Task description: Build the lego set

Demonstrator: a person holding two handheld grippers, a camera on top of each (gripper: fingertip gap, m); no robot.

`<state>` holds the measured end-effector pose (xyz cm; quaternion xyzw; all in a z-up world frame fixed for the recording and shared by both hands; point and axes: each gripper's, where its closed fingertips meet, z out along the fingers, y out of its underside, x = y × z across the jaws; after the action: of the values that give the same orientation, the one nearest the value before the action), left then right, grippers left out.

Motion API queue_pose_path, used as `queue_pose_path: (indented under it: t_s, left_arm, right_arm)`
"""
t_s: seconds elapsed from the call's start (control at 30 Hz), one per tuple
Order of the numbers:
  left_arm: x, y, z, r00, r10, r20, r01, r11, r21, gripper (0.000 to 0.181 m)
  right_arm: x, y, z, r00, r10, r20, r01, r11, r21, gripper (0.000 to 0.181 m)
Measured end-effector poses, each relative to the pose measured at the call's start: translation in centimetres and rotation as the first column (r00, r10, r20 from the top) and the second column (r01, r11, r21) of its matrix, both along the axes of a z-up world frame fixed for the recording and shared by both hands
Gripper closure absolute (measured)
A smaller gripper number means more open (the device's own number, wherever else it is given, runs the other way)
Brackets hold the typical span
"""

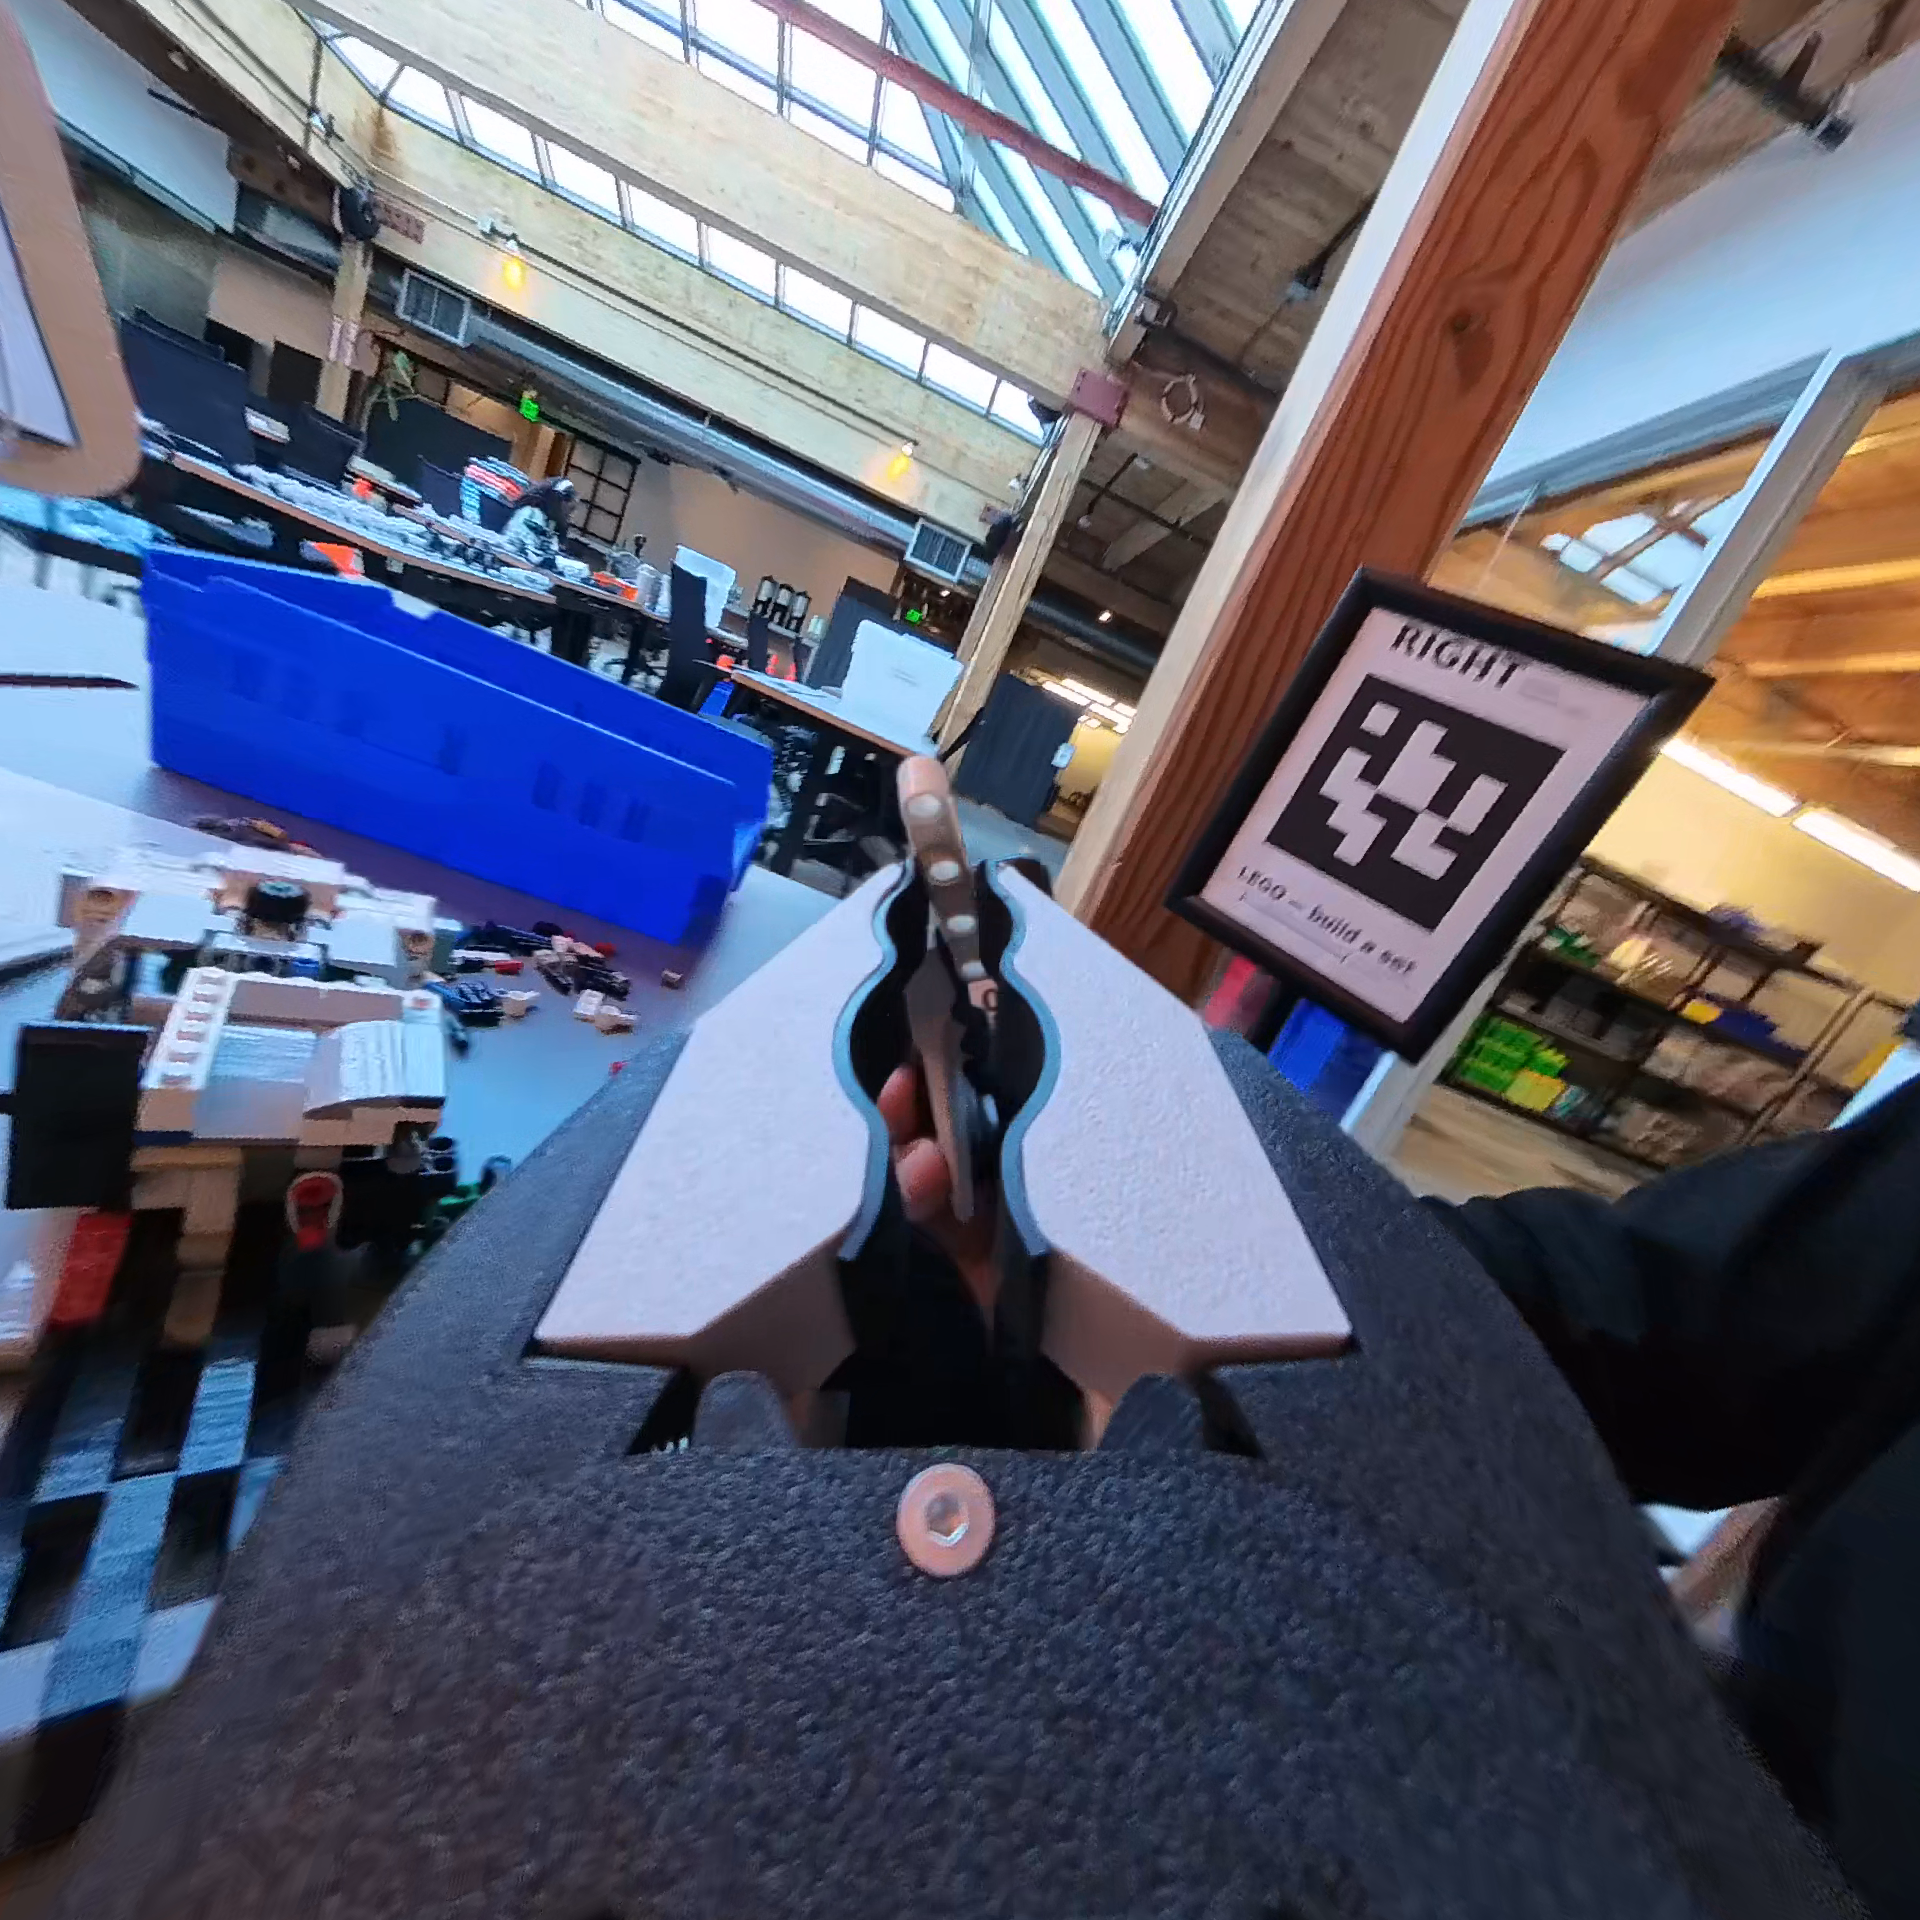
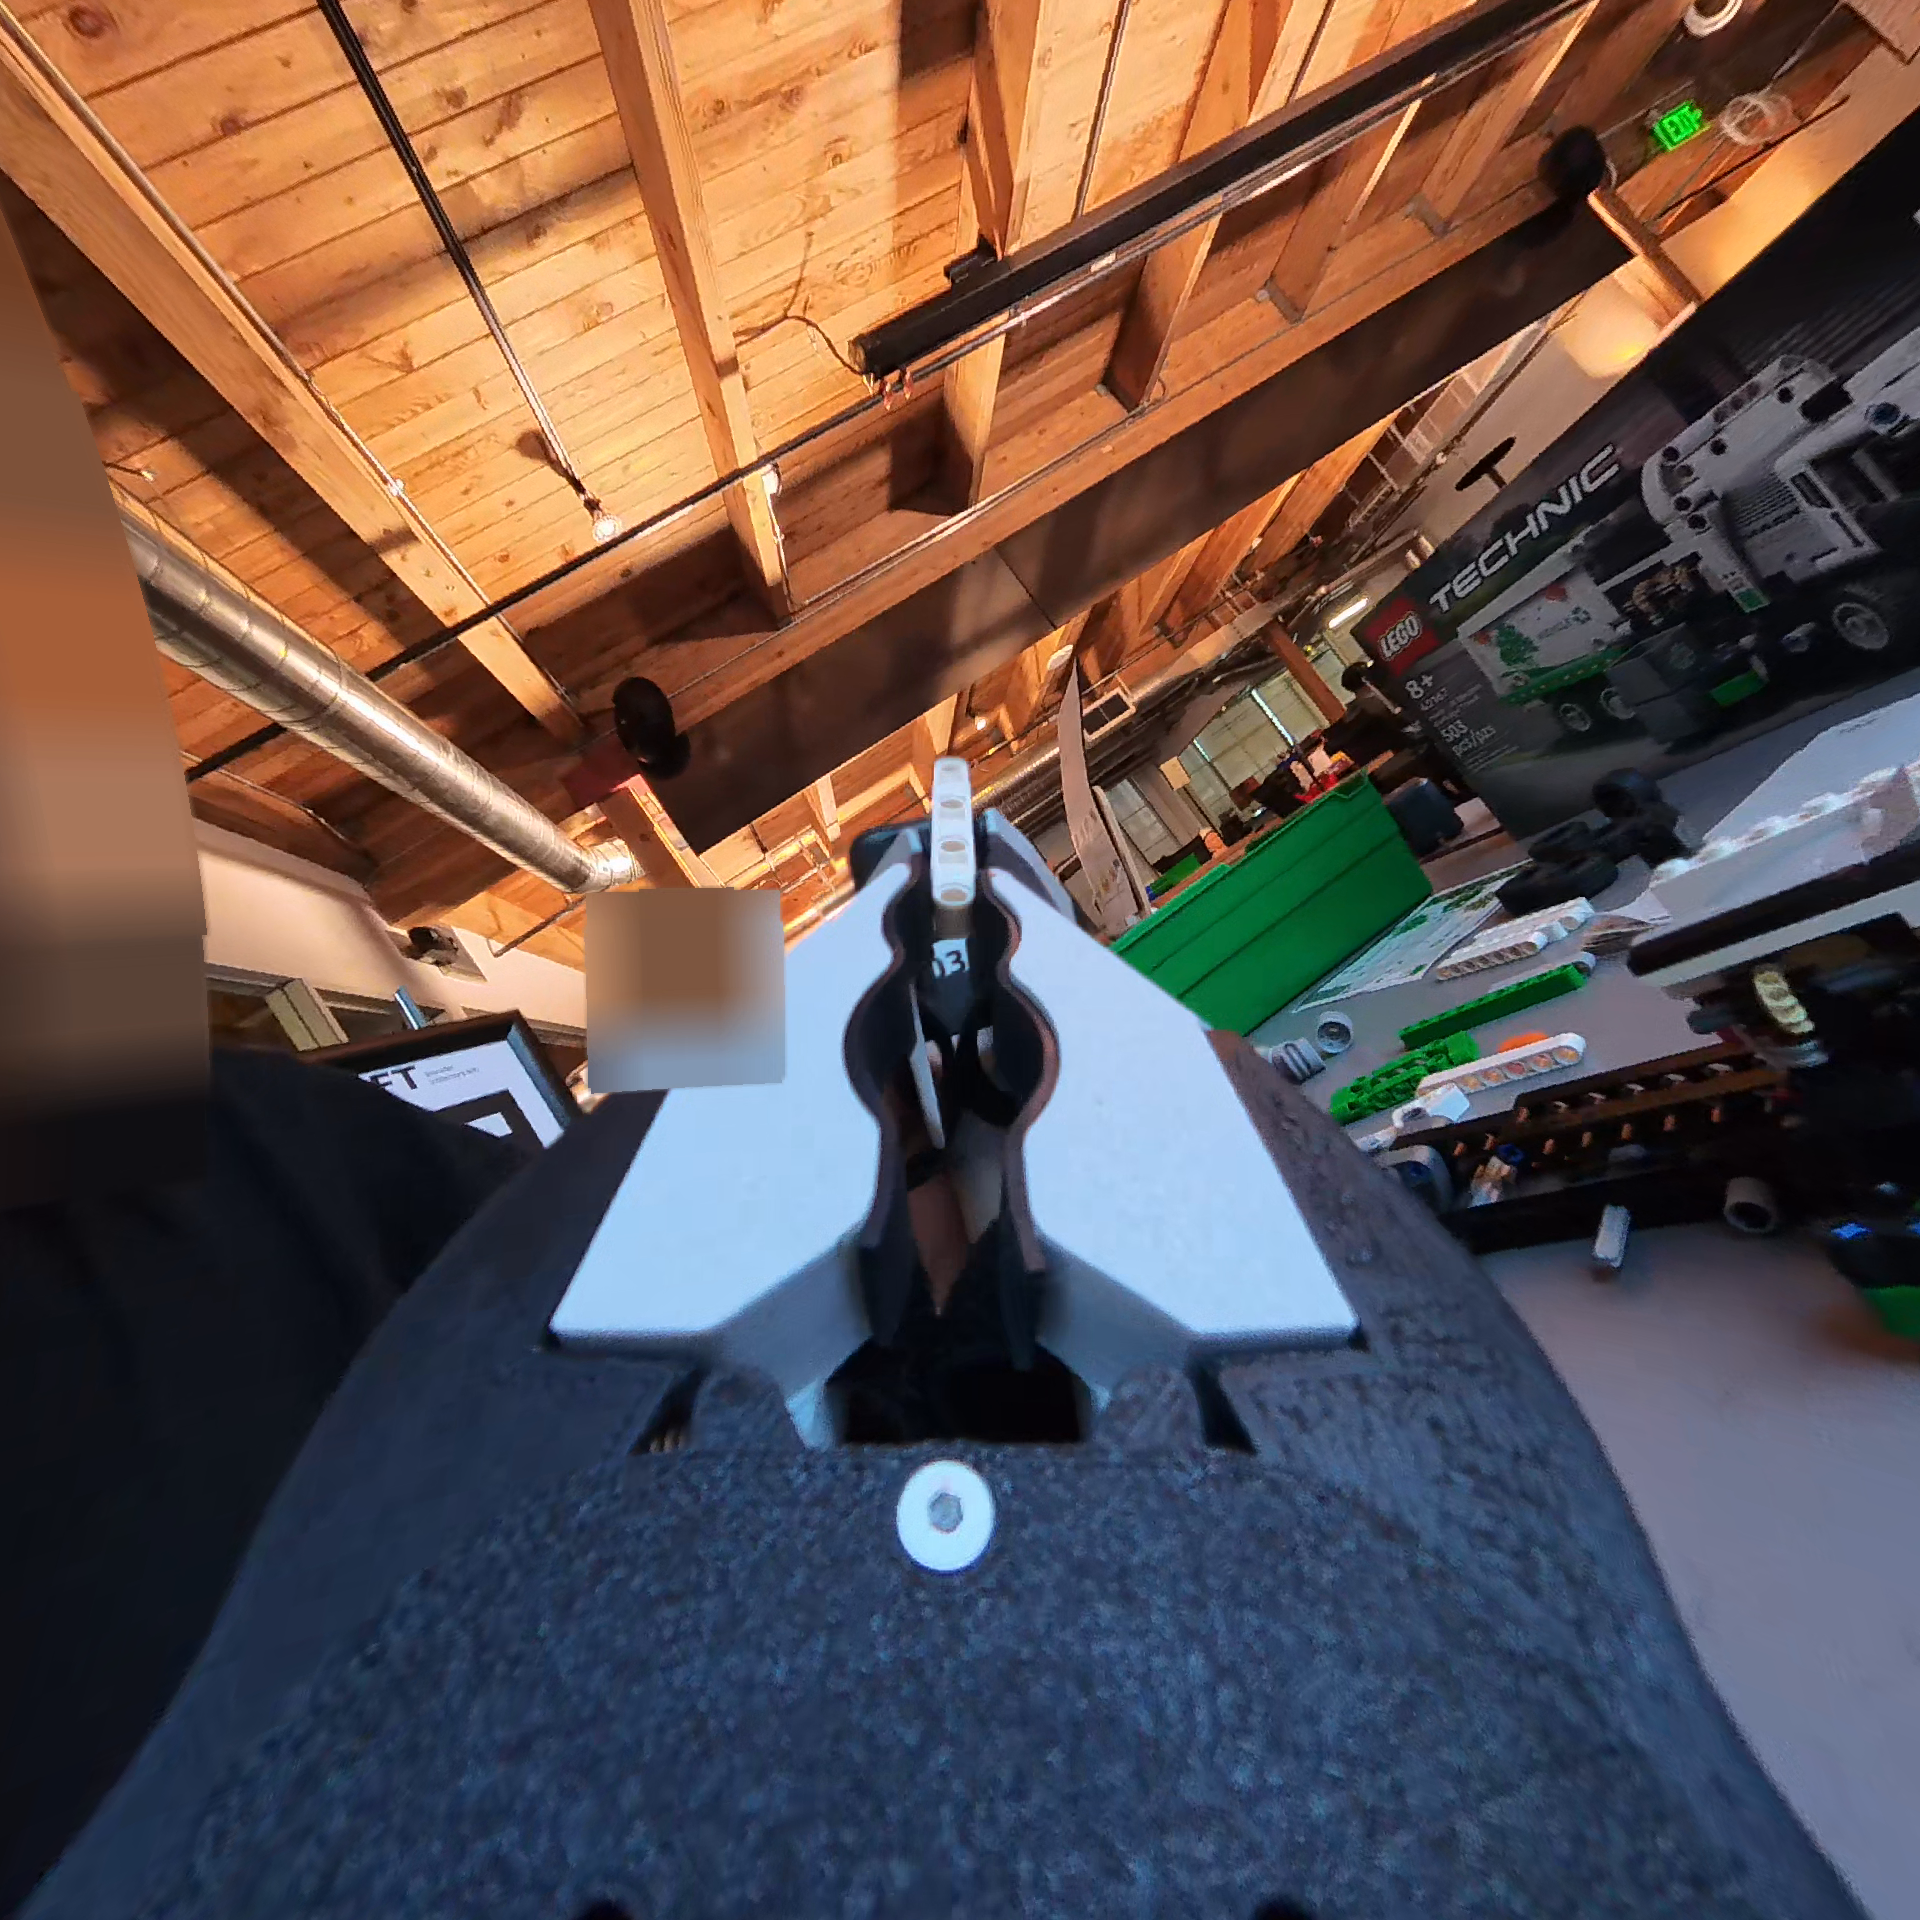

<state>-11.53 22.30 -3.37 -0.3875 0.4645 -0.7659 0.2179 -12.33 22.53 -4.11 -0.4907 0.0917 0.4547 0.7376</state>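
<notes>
My left gripper (image 1: 951,904) is shut on a thin white beam with holes (image 1: 928,821) that sticks out past the fingertips. It is raised and tilted upward, right of the partly built white and black lego truck (image 1: 260,1018). My right gripper (image 2: 948,894) is shut on a white beam with holes (image 2: 951,821) and also points up, toward the ceiling. The truck model (image 2: 1766,987) lies to its right on the grey table. I cannot tell whether both hold the same beam. A hand shows between the left fingers.
A blue bin (image 1: 447,748) and loose pieces (image 1: 551,977) lie behind the truck. A framed marker sign (image 1: 1423,810) and a wooden post (image 1: 1403,416) stand at right. The right wrist view shows a green bin (image 2: 1278,925), the set's box (image 2: 1662,582), black wheels (image 2: 1600,842), a booklet (image 2: 1423,935) and loose beams (image 2: 1496,1003). Only a small space, under 4 cm, lies between the two pairs of fingers.
</notes>
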Motion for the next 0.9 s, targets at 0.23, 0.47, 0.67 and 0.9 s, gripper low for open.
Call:
queue_pose_path:
  t_s: [0.23,0.47,0.67,0.9]
  left_arm:
    - [-0.2,0.1,0.1,0.996,-0.085,-0.027,0.081,0.990,-0.116,0.175]
    - [-0.3,0.1,-0.4,0.990,-0.118,-0.073,0.116,0.993,-0.030,0.175]
    - [0.3,2.3,-2.8,0.988,0.132,-0.075,-0.098,0.930,0.354,0.175]
    - [0.6,0.6,-5.4,0.972,0.233,-0.030,-0.167,0.775,0.609,0.175]
  right_arm:
    - [-0.6,0.3,-0.3,0.999,0.026,0.018,-0.026,0.999,-0.027,0.174]
    - [-1.2,1.0,-1.0,0.990,-0.002,0.139,0.015,0.996,-0.091,0.174]
    - [0.1,-2.6,-6.3,0.802,0.045,0.596,0.324,0.805,-0.497,0.147]
    - [-3.4,-8.4,-11.7,0.599,-0.074,0.797,0.747,0.410,-0.524,0.123]
